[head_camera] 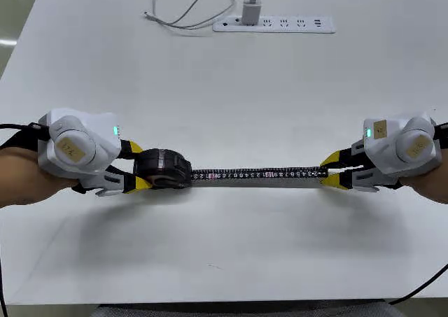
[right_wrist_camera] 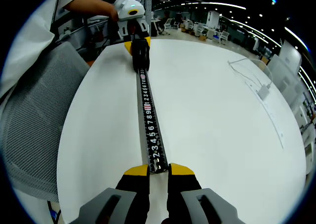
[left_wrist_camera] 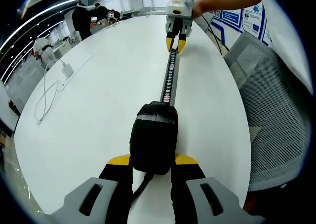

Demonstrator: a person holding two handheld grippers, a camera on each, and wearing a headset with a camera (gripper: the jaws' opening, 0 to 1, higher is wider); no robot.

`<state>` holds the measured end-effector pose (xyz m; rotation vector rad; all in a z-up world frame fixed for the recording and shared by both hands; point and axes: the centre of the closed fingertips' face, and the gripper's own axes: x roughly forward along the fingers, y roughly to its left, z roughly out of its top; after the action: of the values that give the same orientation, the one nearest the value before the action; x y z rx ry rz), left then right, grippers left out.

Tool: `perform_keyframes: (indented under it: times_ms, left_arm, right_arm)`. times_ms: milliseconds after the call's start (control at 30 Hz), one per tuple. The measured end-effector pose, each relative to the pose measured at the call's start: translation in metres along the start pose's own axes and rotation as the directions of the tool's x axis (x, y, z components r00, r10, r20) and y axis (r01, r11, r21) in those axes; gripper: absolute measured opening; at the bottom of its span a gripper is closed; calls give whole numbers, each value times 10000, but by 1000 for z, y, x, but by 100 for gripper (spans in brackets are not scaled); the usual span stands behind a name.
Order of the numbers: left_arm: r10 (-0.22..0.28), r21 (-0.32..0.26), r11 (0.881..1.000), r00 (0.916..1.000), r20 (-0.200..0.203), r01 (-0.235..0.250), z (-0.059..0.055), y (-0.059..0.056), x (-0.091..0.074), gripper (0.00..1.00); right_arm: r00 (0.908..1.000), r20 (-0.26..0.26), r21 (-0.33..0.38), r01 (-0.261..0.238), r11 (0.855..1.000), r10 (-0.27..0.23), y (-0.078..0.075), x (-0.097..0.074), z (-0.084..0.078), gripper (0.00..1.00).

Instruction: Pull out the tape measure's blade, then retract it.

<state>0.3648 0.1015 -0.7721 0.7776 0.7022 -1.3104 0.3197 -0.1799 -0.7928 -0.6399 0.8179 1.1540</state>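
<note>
The black tape measure case (head_camera: 163,168) sits just above the white table, with my left gripper (head_camera: 137,166) shut on its sides; the left gripper view has the case (left_wrist_camera: 153,136) between the yellow fingertips (left_wrist_camera: 118,160). Its black blade (head_camera: 255,173) with white numerals runs rightward in a straight line, several tens of centimetres out. My right gripper (head_camera: 329,170) is shut on the blade's end hook. In the right gripper view the blade (right_wrist_camera: 149,125) stretches away from the gripper (right_wrist_camera: 158,169) to the case (right_wrist_camera: 140,53).
A white power strip (head_camera: 274,24) with a plugged charger (head_camera: 251,12) and looped white cable (head_camera: 183,5) lies at the table's far edge. A grey mesh chair (left_wrist_camera: 269,100) stands at the near table edge. The table (head_camera: 224,93) is broad and white.
</note>
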Motion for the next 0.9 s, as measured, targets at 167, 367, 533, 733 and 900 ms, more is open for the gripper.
perform_keyframes:
  times_ms: [167,367,533,733,900]
  left_arm:
    - [-7,10,10000,10000,-5,7,0,0,0,24]
    - [-9,43,10000,10000,-12,9,1,0,0,24]
    - [-9,63,10000,10000,-25,9,1,0,1,24]
    - [7,98,10000,10000,-14,-7,1,0,1,24]
    - [0,142,9999,10000,-6,0,1,0,1,24]
  right_arm:
    - [10000,-28,46,1,10000,-1,0,-1,-3,9]
    - [10000,-67,61,5,10000,-4,1,0,-3,9]
    - [9999,-136,43,-26,10000,27,1,1,-3,9]
    - [9996,-272,-57,-101,9999,99,2,3,-4,9]
    - [9991,-385,-128,-169,9998,164,3,4,-6,9]
